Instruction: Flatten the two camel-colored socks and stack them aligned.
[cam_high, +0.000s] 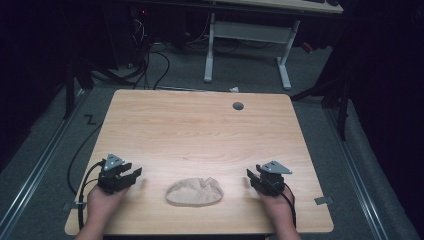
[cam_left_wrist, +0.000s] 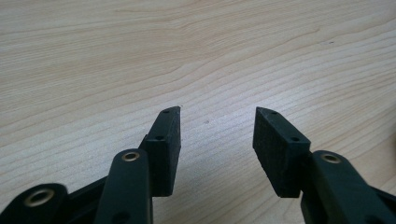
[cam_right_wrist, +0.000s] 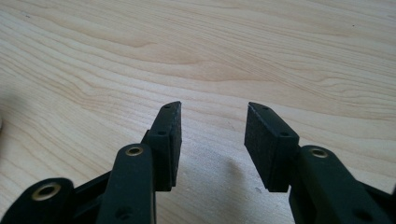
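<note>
Near the front edge of the table, midway between the two grippers, lies a crumpled beige cloth (cam_high: 194, 192). It is a soft, flattened oval heap with shallow folds and a puckered hollow in its middle, and it touches neither gripper.

The left gripper (cam_high: 135, 173) rests near the table's front left corner, held in the person's left hand (cam_high: 104, 201), and points inward towards the cloth. In the left gripper view its two black jaws stand well apart, with only bare wood between their matte, rough-faced pads (cam_left_wrist: 169, 147). The right gripper (cam_high: 251, 175) sits near the front right corner in the right hand (cam_high: 276, 204); its jaws are likewise spread and hold nothing. Each gripper carries a grey three-cornered plate and a black cable.

The table (cam_high: 200, 130) is pale wood-grain laminate, rectangular with rounded corners, with a round grey grommet (cam_high: 238, 106) near its far edge. Around it is grey carpet (cam_high: 45, 165), dark cables (cam_high: 155, 65), and a white desk frame (cam_high: 247, 45) in a dim room.
</note>
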